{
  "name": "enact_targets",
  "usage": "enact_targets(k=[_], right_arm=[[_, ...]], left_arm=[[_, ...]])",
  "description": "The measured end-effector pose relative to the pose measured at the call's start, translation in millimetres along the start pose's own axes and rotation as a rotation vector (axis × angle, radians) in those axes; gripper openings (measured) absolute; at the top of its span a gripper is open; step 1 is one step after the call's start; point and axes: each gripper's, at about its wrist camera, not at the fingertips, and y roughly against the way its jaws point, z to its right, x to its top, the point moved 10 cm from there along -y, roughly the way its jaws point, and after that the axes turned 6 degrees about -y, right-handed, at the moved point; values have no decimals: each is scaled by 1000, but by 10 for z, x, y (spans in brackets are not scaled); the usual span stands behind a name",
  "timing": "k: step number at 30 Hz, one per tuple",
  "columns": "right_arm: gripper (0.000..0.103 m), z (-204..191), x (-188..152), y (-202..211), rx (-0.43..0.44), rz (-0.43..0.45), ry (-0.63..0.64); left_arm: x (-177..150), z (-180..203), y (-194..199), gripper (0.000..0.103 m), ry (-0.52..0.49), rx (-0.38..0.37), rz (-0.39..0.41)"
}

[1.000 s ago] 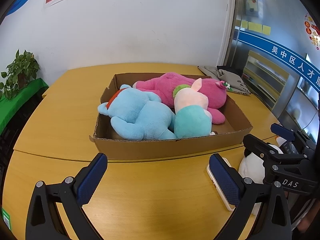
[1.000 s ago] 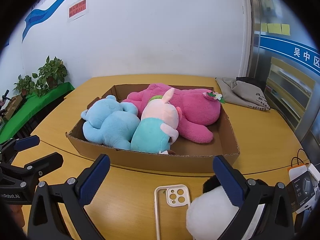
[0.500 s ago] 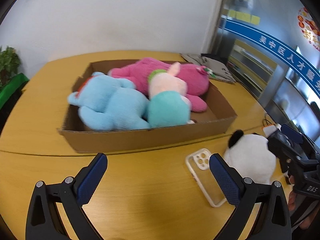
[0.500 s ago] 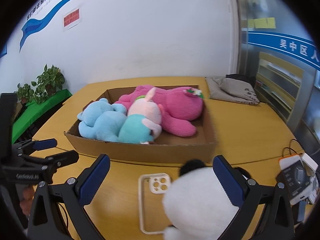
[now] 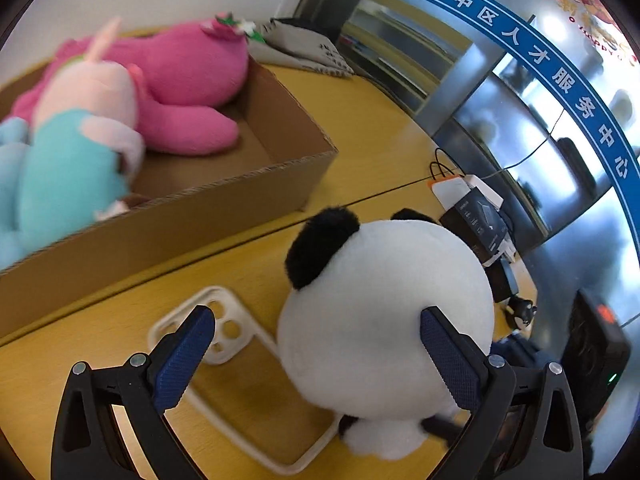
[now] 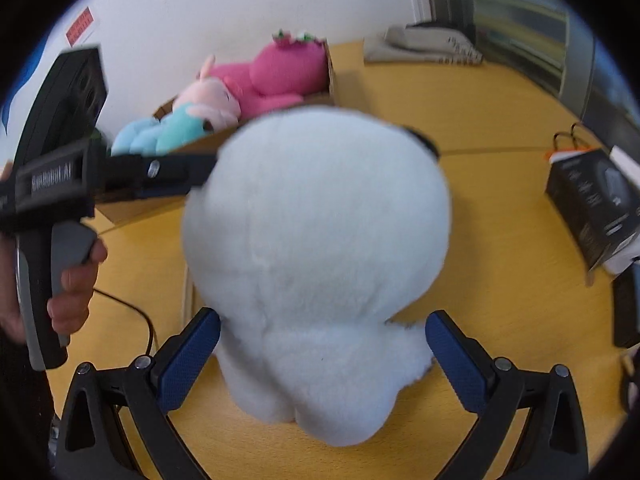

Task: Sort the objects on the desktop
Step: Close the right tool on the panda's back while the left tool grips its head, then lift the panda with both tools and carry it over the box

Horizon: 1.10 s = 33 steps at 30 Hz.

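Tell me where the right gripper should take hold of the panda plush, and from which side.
Grip the panda plush at the narrow waist below its big round head, coming in level from behind. The right gripper is already open with a blue pad on either side there; the head looks too wide and rounded to pinch securely.

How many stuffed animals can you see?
4. Three lie in the cardboard box: a pink one at the back, a pink-and-teal one, and a light blue one. The panda sits on the table outside it.

White wall — yellow wooden table — glass partition.
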Motion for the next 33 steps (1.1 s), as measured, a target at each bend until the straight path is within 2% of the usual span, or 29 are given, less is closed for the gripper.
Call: enact_targets(k=[2,4,5,8,12,17,21,25,29,30,33], right_arm=[[98,23,-22,-100,20,-18,-6],[89,26,-19,-157,48,-27,-8],[84,14,-7,-160,53,-26,2],[76,-16,15,-178,62,-26,33],[68,-73,32,-132,73,0,87],[66,-115,30,-47,112,8,129],[66,-150,60,-85,138,-13,156],[66,-177,62,-127,156,-40,203],[65,-220,98,-148,138,-51,233],[65,-226,105,-151,133,-52,238],[64,-298,194,-55,181,-17,241]], left_arm=[[13,-2,-84,103,30,-47,-9],[7,0,-107,103,48,-77,-4],[-6,19,-117,103,46,-95,-5],[-66,116,-151,103,33,-174,-19],[-135,288,-150,95,0,-278,-23],[-125,334,22,89,-46,-305,16],[-128,230,62,90,-59,-310,18],[-60,151,96,91,-57,-303,58],[-55,175,127,71,-72,-291,63],[-52,169,157,63,-67,-290,66],[45,186,444,57,-69,-270,112]])
